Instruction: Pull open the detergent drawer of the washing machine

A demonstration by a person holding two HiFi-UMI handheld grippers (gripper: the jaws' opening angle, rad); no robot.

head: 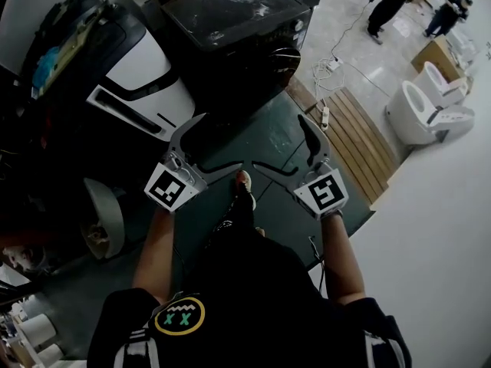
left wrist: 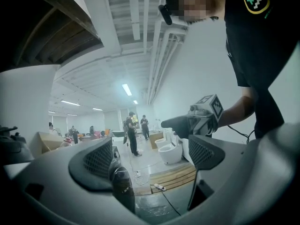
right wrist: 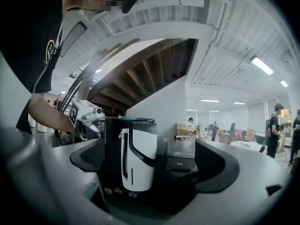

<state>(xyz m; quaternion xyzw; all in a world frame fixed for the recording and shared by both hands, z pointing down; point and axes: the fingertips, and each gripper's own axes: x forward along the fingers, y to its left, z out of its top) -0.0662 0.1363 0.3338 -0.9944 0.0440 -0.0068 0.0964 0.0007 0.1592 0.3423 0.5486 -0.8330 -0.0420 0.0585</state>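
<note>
Only writing I can sort of read is a small logo on the washing machine (right wrist: pixel 182 159) in the right gripper view. It looks like "Midea", but it's faint. The cubes on the grippers just carry square black-and-white markers. The washing machine (head: pixel 238 29) is a black box with its round door facing the person. I can't pick out the detergent drawer on it in any view, so I can't say which way it runs. The left gripper (head: pixel 222 142) and right gripper (head: pixel 278 142) both hang well short of the washer's front, over the dark green floor mat (head: pixel 272 140). Both have their jaws spread wide with nothing between them. A white-and-black appliance (head: pixel 138 83) sits just left of the washer. To the washer's right there's a wooden slat platform (head: pixel 360 133) with a power strip (head: pixel 324 117) at its near edge, and white toilets (head: pixel 418 110) beyond that.
</note>
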